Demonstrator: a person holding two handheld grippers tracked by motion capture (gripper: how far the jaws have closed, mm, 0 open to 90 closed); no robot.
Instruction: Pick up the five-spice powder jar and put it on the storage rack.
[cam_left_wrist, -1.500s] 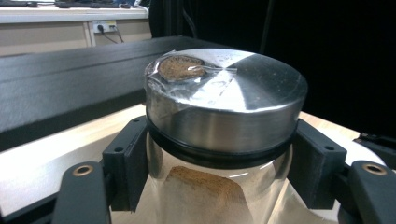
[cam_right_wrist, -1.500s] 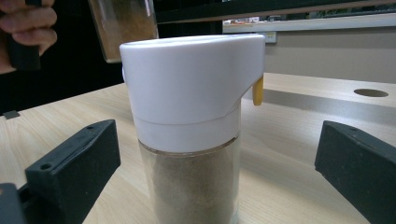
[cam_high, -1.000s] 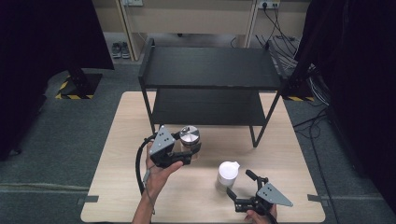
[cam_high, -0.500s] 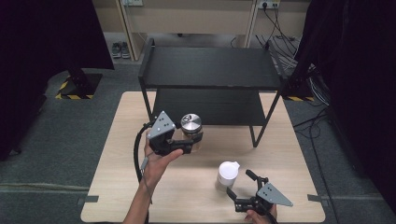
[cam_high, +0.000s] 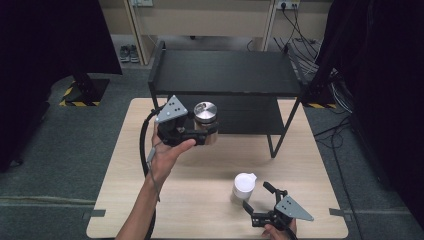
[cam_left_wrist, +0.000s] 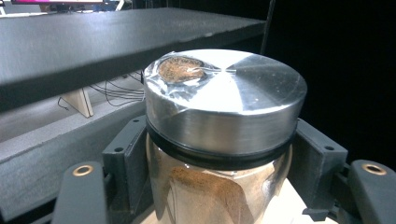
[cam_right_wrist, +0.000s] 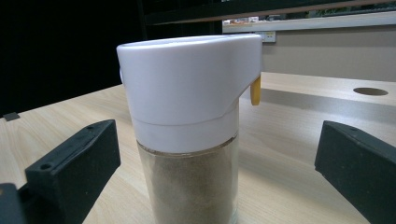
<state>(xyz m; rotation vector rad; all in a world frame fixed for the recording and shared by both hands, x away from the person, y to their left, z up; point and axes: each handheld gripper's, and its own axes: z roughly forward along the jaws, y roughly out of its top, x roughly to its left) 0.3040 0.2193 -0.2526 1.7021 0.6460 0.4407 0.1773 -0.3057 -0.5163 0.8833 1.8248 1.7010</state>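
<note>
On the left side of the light wooden worktop (cam_high: 200, 175), the person's left hand (cam_high: 167, 150) is holding the left gripper (cam_high: 200, 136) up in the air. This gripper is squeezing a glass jar w/ a shiny round metal lid (cam_high: 205, 120) from both sides. In the left gripper view, the jar (cam_left_wrist: 224, 140) is sitting tight between the two black jaws, & brown powder is showing thru the glass under the lid. A dark rubber ring is running round the bottom of the lid. The jar is standing straight up in the grip, just in front of the black metal two-level shelf (cam_high: 225, 75), about level w/ its lower board. In the left gripper view that shelf (cam_left_wrist: 93, 42) is passing close behind the jar, top board above & lower board at the left.

Going right, near the front edge of the worktop, a small glass shaker w/ a white plastic top (cam_high: 243, 187) is standing upright on the wood. It is well apart from the jar. In the right gripper view the shaker (cam_right_wrist: 191, 140) is showing light brown powder inside & a little yellow tab under the white top.

At the far right, the right gripper (cam_high: 260, 196) is lying low by the front edge, w/ its jaws spread wide. It is pointing at the shaker. The shaker is sitting in between the open jaws w/ a gap on each side, not touching.
</note>
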